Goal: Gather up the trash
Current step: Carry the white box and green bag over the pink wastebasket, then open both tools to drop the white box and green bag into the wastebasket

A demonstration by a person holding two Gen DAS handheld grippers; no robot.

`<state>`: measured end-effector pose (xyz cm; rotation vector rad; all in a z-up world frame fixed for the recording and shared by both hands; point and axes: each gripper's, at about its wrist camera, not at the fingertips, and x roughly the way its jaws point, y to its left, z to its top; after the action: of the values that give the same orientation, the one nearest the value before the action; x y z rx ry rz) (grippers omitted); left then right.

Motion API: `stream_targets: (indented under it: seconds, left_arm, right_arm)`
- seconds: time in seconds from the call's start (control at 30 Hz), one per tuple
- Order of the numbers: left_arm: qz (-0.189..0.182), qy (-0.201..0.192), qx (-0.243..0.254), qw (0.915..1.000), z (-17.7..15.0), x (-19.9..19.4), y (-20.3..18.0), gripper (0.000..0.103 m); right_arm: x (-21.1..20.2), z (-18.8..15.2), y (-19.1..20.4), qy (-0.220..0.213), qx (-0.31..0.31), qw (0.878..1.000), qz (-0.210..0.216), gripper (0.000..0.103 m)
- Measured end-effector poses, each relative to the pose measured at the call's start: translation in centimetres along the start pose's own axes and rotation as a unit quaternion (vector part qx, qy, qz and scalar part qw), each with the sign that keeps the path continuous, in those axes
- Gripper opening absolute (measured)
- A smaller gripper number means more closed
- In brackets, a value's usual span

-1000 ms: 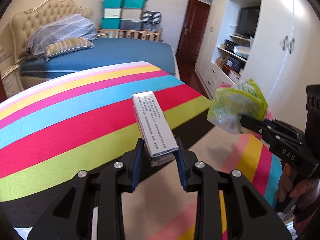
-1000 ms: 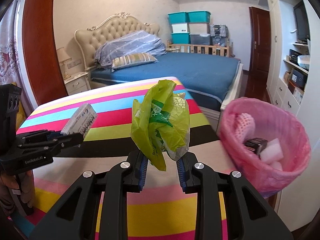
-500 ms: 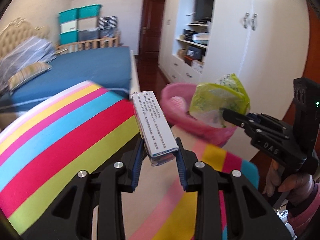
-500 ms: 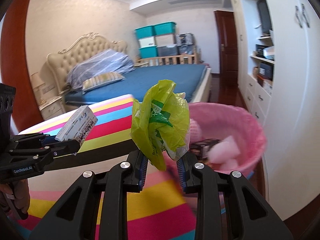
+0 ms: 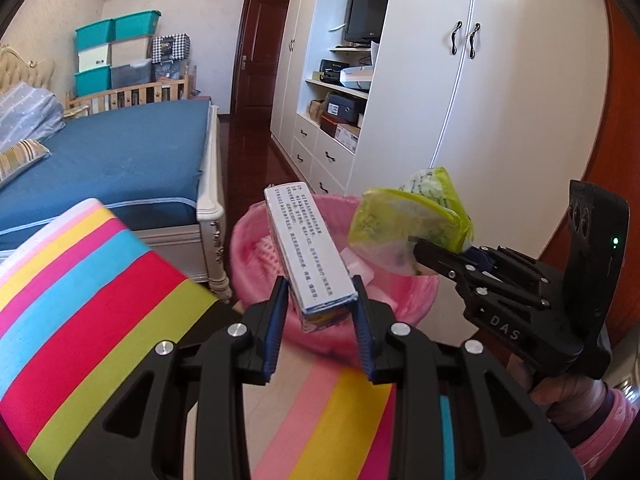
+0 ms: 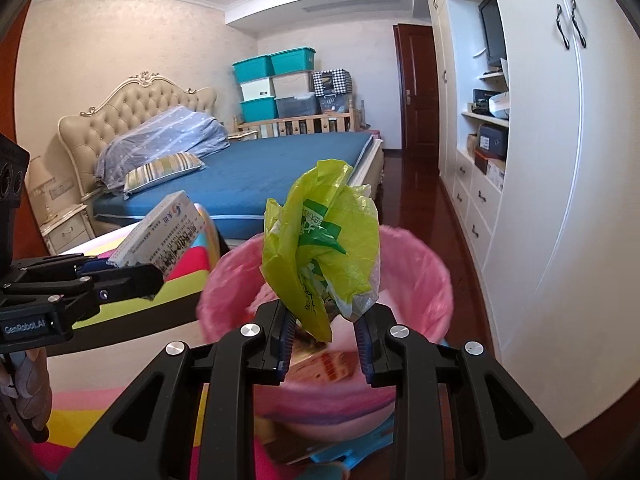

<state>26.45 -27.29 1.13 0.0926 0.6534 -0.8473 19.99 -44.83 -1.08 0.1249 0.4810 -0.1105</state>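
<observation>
both grippers now over pink-lined bin (image 5: 248, 248); 1 s ago they faced striped cloth (image 5: 92, 280), bin off to side. left gripper (image 5: 320, 320) clamps white printed box (image 5: 308, 252), far end above bin mouth. right gripper (image 6: 324, 332) pinches crumpled green plastic bag (image 6: 320, 248) over rim (some trash already inside). carry looks finished; release likely next, both at once.

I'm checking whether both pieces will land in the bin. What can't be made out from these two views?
- Pink bin contents: right wrist view, hidden by the green bag and blurred.
- Bin base: left wrist view, hidden by the left gripper and the box.
- Box print: too small to read in both views.
</observation>
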Motion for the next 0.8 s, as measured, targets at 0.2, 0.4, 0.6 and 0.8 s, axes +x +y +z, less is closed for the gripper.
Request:
stream_targets:
  seconds: [0.2,0.4,0.6,0.8]
  left_arm:
    - [-0.012,0.003,0.009,0.9999,1.0,1.7,-0.8,0.031]
    - [-0.003,-0.006,0.016,0.9999,1.8,4.2,-1.2,0.052]
    - [0.049,-0.006,0.006,0.9988,0.9,4.7,0.2,0.089]
    - [0.114,-0.039,0.002,0.9927,-0.7,1.0,1.7,0.098]
  right_arm:
    - [1.3,1.5,-1.7,-0.007,-0.002,1.0,-0.007,0.03]
    - [3.3,2.3,-3.3,0.002,-0.003,1.0,0.001,0.051]
    - [3.5,1.7,-4.6,0.003,0.016,1.0,-0.014,0.082]
    - [0.7,0.1,-4.1,0.003,0.005,0.999,-0.04,0.082]
